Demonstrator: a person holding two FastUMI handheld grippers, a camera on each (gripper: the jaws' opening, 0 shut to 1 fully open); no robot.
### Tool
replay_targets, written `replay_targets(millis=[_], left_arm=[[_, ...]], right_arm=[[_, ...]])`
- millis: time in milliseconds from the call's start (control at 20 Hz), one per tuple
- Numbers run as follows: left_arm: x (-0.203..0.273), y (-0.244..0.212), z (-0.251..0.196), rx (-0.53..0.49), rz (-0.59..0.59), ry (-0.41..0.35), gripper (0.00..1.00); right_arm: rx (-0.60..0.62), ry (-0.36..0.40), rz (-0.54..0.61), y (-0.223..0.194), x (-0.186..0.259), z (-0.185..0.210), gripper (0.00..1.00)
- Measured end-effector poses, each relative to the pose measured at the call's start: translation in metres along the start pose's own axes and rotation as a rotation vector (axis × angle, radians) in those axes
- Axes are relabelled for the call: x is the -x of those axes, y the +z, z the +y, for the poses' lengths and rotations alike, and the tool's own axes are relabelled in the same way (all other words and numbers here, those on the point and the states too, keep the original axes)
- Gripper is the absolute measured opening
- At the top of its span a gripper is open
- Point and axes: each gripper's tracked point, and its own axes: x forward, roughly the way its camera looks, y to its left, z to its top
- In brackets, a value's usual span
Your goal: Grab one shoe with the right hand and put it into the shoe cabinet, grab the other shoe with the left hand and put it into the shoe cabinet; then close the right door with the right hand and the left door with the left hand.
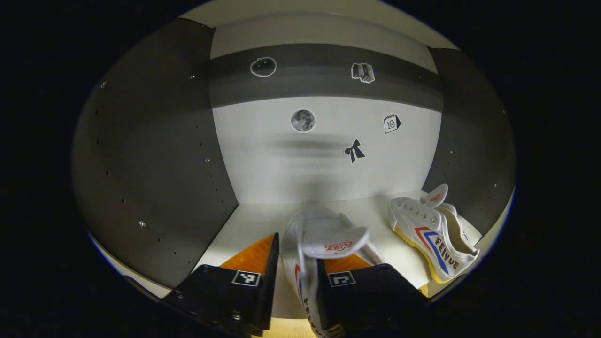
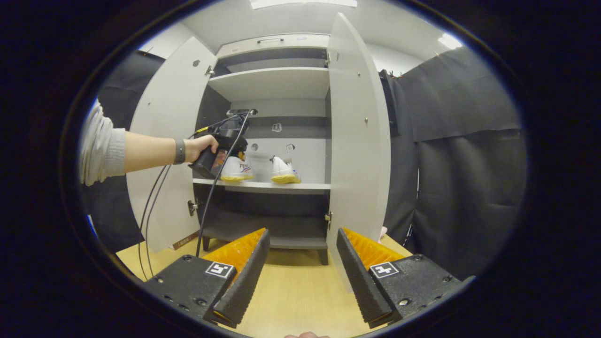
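White canvas shoe (image 1: 324,244) with red-blue stripes, left tool (image 1: 296,277) clenched on it, right tool (image 2: 303,267) released

White canvas shoe with red-blue stripes (image 1: 434,237): matt woven cloth, yellowish rubbery sole, small metal eyelets. Second white canvas shoe (image 1: 324,234): same cloth, soft tongue. White shoe cabinet (image 2: 359,141): smooth matt laminate doors, dark grey matt side panels w/ metal screw heads. Pale wood-look floor (image 2: 291,291): smooth, slight sheen. Grey knit sleeve (image 2: 101,148): soft cloth.
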Motion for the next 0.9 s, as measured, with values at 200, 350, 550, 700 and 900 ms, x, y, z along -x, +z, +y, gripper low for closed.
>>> replay_targets(millis=[200, 350, 550, 700, 900], left_arm=[[0.024, 0.011, 0.006, -0.066, -0.06, 0.01, 0.47], [0.05, 0.026, 0.008, -0.081, -0.152, 0.016, 0.82], [0.118, 0.03, 0.007, -0.068, -0.319, -0.006, 0.71], [0.183, 0.004, -0.005, -0.053, -0.442, -0.052, 0.66], [0.256, -0.072, -0.009, 0.027, -0.485, -0.093, 0.76]], right_arm=[[-0.001, 0.02, 0.009, -0.003, -0.004, 0.006, 0.91], [-0.002, 0.038, 0.011, -0.002, -0.005, 0.013, 0.91], [0.002, 0.059, 0.0, 0.001, -0.001, 0.02, 0.91], [-0.008, 0.076, -0.007, 0.007, 0.006, 0.026, 0.91], [-0.014, 0.084, -0.008, 0.014, 0.019, 0.028, 0.91]])
